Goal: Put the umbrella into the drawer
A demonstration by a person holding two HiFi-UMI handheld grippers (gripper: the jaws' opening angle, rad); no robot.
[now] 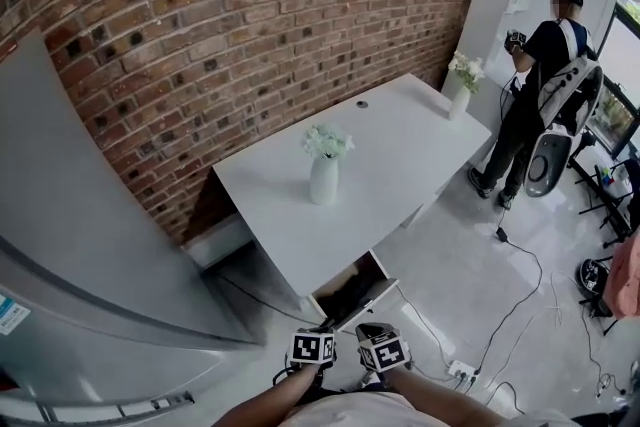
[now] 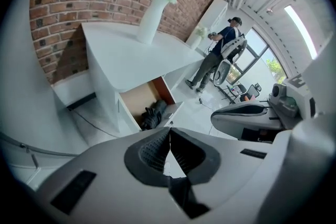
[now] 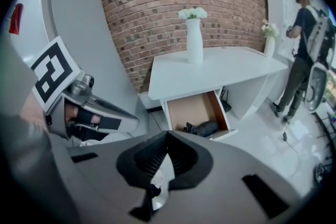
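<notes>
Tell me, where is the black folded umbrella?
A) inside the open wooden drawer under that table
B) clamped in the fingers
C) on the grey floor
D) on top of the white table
A: the black folded umbrella lies inside the open wooden drawer, below the white table top.

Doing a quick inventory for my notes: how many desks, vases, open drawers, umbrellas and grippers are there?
Desk: 1
Vases: 2
Open drawer: 1
Umbrella: 1
Grippers: 2, the left gripper and the right gripper
Total: 7
</notes>
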